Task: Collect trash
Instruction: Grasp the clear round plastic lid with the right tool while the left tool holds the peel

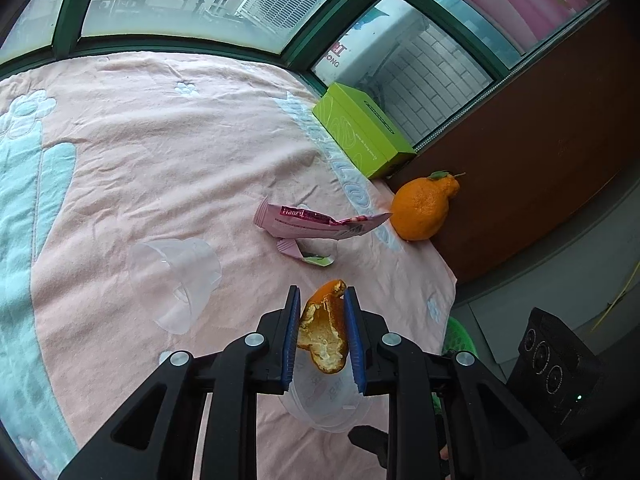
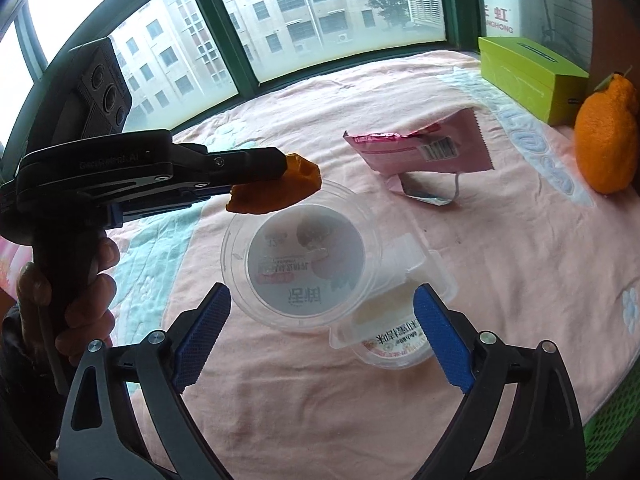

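My left gripper [image 1: 322,300] is shut on a piece of orange peel [image 1: 325,332] and holds it above the table; the peel also shows in the right wrist view [image 2: 276,190]. A clear plastic cup [image 2: 300,264] lies on the pink cloth under it. My right gripper [image 2: 322,312] is open and empty, its fingertips either side of that cup and a small food tub [image 2: 396,332]. A pink snack wrapper [image 1: 316,222] [image 2: 424,146] and a torn scrap [image 1: 304,254] lie further off. Another clear cup [image 1: 176,280] lies on its side at the left.
A whole orange [image 1: 424,208] [image 2: 606,132] and a green box [image 1: 362,130] [image 2: 528,76] sit at the table's far right by the window. A green basket [image 1: 460,340] [image 2: 612,416] stands below the table's right edge. A black device [image 1: 556,368] sits beside it.
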The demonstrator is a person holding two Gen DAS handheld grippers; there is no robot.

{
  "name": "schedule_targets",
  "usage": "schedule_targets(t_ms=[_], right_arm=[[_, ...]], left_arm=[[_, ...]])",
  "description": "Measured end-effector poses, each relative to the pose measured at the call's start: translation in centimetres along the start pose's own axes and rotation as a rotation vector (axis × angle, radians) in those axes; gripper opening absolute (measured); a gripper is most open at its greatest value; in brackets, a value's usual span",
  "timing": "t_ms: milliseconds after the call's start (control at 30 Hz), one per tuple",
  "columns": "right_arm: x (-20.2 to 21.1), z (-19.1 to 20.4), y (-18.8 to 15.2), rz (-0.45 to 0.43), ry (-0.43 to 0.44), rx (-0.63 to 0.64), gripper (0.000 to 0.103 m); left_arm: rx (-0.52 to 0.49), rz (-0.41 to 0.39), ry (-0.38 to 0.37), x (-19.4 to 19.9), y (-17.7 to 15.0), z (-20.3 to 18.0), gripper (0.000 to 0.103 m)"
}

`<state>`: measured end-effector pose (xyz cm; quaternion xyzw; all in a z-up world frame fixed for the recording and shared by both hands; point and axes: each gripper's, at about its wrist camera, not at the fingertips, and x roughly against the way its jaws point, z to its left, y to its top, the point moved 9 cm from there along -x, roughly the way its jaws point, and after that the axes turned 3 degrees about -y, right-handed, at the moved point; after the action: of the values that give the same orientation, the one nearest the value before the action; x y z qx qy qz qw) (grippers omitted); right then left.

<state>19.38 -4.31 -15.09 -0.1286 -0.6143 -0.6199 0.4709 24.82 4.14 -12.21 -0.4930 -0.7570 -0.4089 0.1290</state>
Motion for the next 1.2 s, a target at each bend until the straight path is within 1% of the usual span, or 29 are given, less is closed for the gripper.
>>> schedule_targets(t_ms=[100,200,300,367,567,700,767,933,1033,1100,1133,1167,1200], right_arm=[[-0.7,0.6,0.6,-0.004,0.012,0.035,0.094],[-0.9,1.5,1.0,-0.016,0.016,0.102,0.098],[-1.7,2.0,1.3,-0.003,0.02,0.153,0.098],[-2.3,2.0,1.3,0.008,-0.002,0.18,0.098],[-2.9,2.0,0.6,0.034,0.002,0.209,0.099],[-3.5,2.0,0.6,0.045,-0.017,0.242,0.098],[-4.0,2.1,0.5,0.065,-0.017,0.268,0.098],[-5.5,2.2,0.0,0.104,-0.077,0.371,0.099],[-6.0,2.3,-0.2,0.112,-0.095,0.402,0.098],[-6.2,2.3,-0.2,0.111,-0.11,0.41,0.096],[-6.2,2.3,-0.3,0.107,-0.116,0.406,0.094],[-6.1,2.3,-0.3,0.103,-0.115,0.399,0.089],[-6.0,2.3,-0.1,0.101,-0.11,0.389,0.088]], left_arm=[[0.003,0.001,-0.009,0.2,0.0,0.0,0.022],[0.003,0.002,-0.013,0.3,0.0,0.0,0.021],[0.006,0.005,-0.022,0.2,0.1,0.0,0.021],[0.006,0.008,-0.023,0.1,0.1,0.0,0.021],[0.016,0.0,-0.008,0.5,0.2,0.8,0.021],[0.025,-0.021,0.005,1.3,0.5,1.5,0.021],[0.033,-0.028,0.009,1.7,0.5,2.0,0.021],[0.06,-0.033,0.024,2.2,0.4,3.4,0.021],[0.073,-0.036,0.026,2.3,0.3,3.8,0.021],[0.075,-0.034,0.03,2.3,0.2,4.0,0.021],[0.075,-0.033,0.032,2.3,0.1,4.0,0.021],[0.076,-0.033,0.032,2.3,0.1,4.0,0.021],[0.076,-0.033,0.031,2.4,0.0,4.0,0.021]])
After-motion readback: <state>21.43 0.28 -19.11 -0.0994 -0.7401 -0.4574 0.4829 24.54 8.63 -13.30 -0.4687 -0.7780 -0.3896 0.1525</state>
